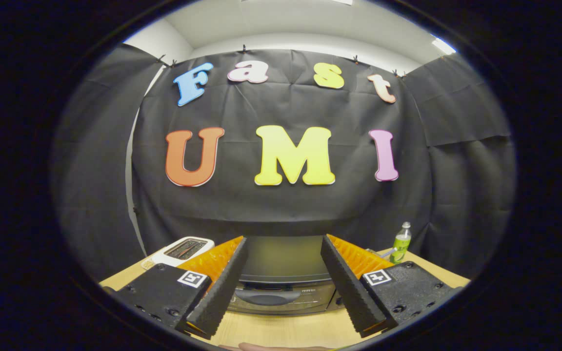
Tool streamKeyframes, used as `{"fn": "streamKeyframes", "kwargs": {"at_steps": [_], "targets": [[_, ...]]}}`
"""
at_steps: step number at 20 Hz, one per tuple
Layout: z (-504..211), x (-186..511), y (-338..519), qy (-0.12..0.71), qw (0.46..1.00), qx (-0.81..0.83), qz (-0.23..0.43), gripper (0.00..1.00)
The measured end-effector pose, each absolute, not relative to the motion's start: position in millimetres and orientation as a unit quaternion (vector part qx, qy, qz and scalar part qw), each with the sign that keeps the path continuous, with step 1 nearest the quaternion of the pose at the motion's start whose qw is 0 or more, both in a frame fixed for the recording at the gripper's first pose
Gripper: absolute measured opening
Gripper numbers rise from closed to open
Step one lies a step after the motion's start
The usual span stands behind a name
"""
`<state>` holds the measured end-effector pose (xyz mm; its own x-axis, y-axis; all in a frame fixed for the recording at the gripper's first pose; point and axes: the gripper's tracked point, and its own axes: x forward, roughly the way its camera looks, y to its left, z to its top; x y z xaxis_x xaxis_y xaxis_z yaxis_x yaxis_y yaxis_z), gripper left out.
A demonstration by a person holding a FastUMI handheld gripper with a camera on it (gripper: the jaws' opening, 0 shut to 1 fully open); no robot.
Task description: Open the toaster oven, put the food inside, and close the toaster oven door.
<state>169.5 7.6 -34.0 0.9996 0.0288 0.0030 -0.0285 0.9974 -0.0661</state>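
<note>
Gripper view: the gripper (283, 265) is held level above the light wooden table (281, 329), its fingers spread wide apart with nothing between the pads, so it grips nothing; that wide stance looks like a ready pose for reaching the door, though that is my guess. Straight ahead, seen in the gap between the fingers, sits the silver-grey boxy toaster oven (283, 273): flat pale top, dark rounded band under it and what looks like a curved handle recess on the front, low down. Door looks shut from here; the front is mostly below the sightline and partly hidden by the fingers, so the glass and knobs cannot be made out. The tool points at the oven's top, not the handle, so it probably needs to drop and move in before any pull; opening step not yet started, by the look of it. Beyond the left finger lies a white slot toaster (183, 249) with dark slots on top, sitting on the table. Beyond the right finger stands a small green plastic bottle with a white cap (401, 243), upright near the table's far edge. Food for the task: cannot tell where it is. A sliver of a hand (271, 347) shows just behind the fingers.
</note>
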Motion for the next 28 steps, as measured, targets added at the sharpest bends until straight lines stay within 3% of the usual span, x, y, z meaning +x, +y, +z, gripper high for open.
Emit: {"fn": "streamKeyframes", "kwargs": {"at_steps": [13, 17, 18, 19, 28], "targets": [[-128, 226, 4, 0.095, 0.994, -0.039, -0.022, 1.0], [-132, 224, 7, 0.113, 0.993, -0.034, 0.001, 1.0], [-159, 220, 8, 0.175, 0.984, -0.034, 0.005, 1.0], [-139, 222, 10, 0.139, 0.989, -0.045, 0.002, 0.99], [-167, 172, 5, 0.174, 0.983, -0.048, 0.033, 1.0]]}}
